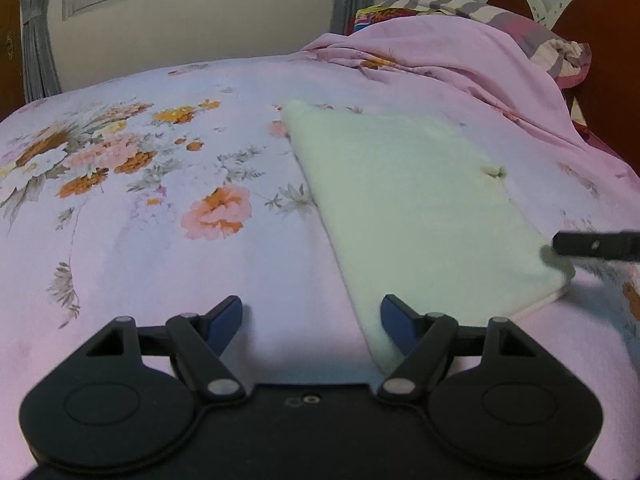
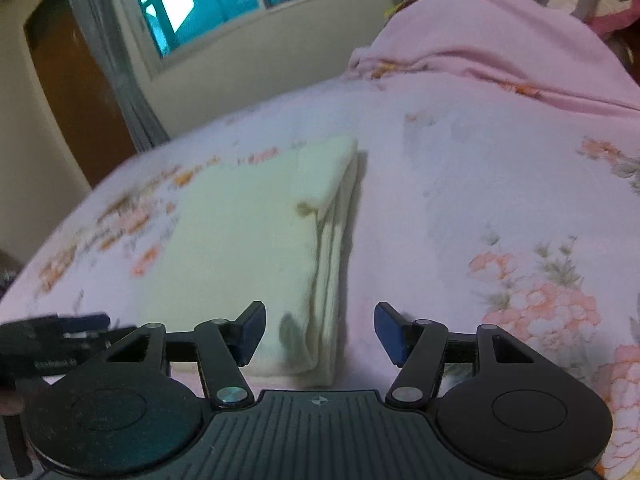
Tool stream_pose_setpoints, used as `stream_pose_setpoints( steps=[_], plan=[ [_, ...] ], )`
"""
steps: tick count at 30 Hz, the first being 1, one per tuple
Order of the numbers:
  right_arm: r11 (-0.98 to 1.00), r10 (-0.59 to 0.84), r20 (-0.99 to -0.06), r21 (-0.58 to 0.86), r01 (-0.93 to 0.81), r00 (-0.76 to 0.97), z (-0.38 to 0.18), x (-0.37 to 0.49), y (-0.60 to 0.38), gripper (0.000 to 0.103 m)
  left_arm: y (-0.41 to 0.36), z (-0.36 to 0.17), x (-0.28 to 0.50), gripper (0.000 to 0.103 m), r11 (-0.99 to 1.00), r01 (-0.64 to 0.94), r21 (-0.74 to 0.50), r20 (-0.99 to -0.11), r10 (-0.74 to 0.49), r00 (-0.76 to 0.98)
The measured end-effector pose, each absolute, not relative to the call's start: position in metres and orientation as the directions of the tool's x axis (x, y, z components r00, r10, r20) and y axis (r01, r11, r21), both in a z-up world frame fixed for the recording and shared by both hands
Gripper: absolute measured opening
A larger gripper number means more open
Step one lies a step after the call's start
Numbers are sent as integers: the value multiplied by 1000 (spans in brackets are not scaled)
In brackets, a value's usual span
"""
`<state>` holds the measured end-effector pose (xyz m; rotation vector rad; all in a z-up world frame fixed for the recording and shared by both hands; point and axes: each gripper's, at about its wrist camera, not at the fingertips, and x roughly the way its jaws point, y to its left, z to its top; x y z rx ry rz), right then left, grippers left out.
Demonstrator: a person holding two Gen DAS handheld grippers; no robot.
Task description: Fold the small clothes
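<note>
Your folded cream garment [image 1: 416, 204] lies flat on the floral bedsheet [image 1: 160, 184], stacked layer edges facing right, so the fold looks about finished. Left gripper [image 1: 311, 322] sits spread and empty at its near edge. Right gripper [image 2: 320, 330] is likewise spread, pinching nothing, hovering over the near corner.

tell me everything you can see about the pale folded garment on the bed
The pale garment is creamy white, soft and fleecy-looking, folded into a flat rectangle with stacked layers showing along one edge. A small button or knot sits near that edge. It lies flat on the floral pink bedsheet, nothing gripping it; both tongs hang open near its close end.
</note>
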<state>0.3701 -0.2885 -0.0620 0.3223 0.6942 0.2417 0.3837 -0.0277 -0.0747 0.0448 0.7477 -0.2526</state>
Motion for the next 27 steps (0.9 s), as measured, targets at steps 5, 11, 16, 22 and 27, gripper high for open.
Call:
stream_pose_setpoints(
  steps=[5,11,16,22,27],
  plan=[
    [911,341,-540,390,-131,770,-48,366,-294,61,-29,-73,383,77,968,249,-40,-671,-211,711],
    [889,378,-508,433,-150,774,-49,382,-302,61,-21,-72,397,77,960,266,-88,-642,-258,722],
    [819,452,-467,555,-146,760,-60,420,-324,61,9,-87,442,74,860,302,-413,-589,-504,632],
    [680,623,-434,712,-176,651,-92,483,-346,61,36,-118,507,73,624,360,-693,-433,-760,485],
    [612,709,-395,756,-232,584,-107,521,-343,61,32,-133,548,73,518,405,-754,-352,-838,418]
  ],
)
